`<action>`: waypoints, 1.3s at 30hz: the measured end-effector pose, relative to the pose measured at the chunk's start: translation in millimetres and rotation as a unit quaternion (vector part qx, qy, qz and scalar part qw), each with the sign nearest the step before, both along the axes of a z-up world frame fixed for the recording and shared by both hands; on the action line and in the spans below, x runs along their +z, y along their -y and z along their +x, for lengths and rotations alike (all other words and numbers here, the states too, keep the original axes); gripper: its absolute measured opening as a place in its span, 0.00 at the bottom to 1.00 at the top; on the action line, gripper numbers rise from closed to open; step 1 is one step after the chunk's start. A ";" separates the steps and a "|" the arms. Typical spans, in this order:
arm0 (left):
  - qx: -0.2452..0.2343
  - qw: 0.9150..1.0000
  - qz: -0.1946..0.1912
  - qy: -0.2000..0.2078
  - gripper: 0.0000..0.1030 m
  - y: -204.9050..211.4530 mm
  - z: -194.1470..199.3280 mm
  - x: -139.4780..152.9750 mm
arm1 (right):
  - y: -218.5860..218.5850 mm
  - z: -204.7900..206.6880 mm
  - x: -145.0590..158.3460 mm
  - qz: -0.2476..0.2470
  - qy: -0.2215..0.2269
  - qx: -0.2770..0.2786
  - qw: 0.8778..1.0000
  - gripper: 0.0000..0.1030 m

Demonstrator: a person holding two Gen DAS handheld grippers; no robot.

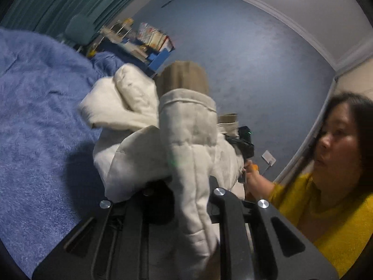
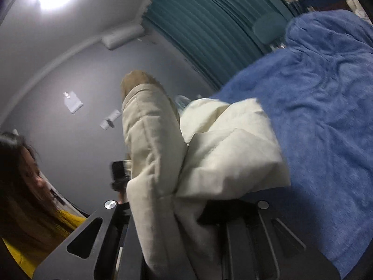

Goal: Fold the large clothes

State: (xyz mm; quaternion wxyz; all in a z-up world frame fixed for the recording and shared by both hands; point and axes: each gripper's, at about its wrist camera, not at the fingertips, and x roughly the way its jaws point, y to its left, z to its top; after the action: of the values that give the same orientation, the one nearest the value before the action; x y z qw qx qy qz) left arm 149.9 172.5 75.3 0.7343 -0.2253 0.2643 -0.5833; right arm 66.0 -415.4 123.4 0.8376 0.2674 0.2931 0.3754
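— Blue blanket (image 1: 35, 107) fills the left of the frame, teal curtain (image 2: 209, 23) above. No writing readable.
— Cream jacket (image 1: 186, 144) sits centre frame, bunched between the left gripper (image 1: 186, 200) fingers, clamped. Right gripper (image 2: 186, 210) likewise pinches the jacket, raised above the blanket.

Bulky cream jacket (image 1: 186, 144) crowding both claws, open blue blanket (image 1: 35, 116) beyond, wall (image 1: 244, 58) well apart.

Puffy cream quilted jacket (image 1: 186, 140) drapes over both black grippers, left (image 1: 186, 186) and right (image 2: 177, 200), hiding fingertips and grip; shelf clutter (image 1: 149, 39) behind blurred; woman in yellow top (image 1: 326, 198) cut by frame edge.
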 end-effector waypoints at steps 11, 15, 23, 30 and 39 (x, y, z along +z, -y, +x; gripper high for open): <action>0.087 0.979 0.109 -0.150 0.11 -18.3 40.8 -117.5 | 28.9 68.5 -160.7 -0.096 -0.199 -0.039 0.974 0.17; 0.084 0.972 0.143 -0.168 0.13 -14.2 50.9 -129.9 | 32.7 69.0 -172.2 -0.100 -0.219 -0.036 0.970 0.23; 0.178 0.942 0.211 -0.192 0.63 -23.7 28.2 -106.4 | 33.2 44.4 -144.5 -0.182 -0.244 -0.121 0.945 0.67; 0.242 0.933 0.205 -0.172 0.77 -49.6 -47.3 -48.3 | -0.4 -25.4 -72.8 -0.278 -0.170 -0.182 0.928 0.74; 0.285 0.916 0.272 -0.076 0.88 63.2 -133.6 25.7 | -104.1 -100.5 -39.7 -0.278 -0.088 -0.204 0.935 0.78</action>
State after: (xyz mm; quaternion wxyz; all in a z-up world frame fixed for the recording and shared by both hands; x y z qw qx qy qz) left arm 16.3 109.4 101.0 0.8798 -0.1268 0.3924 -0.2363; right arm -34.5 -311.3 83.7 0.9079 0.1099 0.3975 0.0748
